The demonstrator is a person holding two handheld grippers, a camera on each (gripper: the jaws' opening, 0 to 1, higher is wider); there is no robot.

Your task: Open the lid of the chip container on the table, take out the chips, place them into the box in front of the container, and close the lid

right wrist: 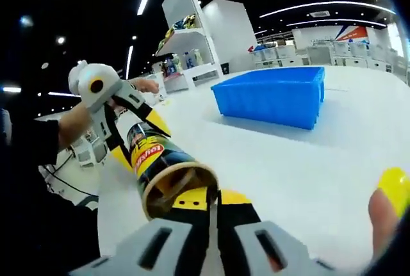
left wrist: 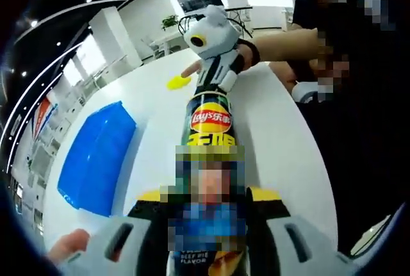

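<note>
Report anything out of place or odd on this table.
The yellow lid lies loose on the white table, off the chip can. The can is held tilted off the table by the left gripper, its open mouth facing the right gripper. Nothing looks spilled; the blue box sits level.

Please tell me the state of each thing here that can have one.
chip can: open, lid off, held up
yellow lid: off, lying on the table
blue box: on the table, contents unclear
left gripper: shut on the chip can
right gripper: at the can's mouth, jaws nearly together
</note>
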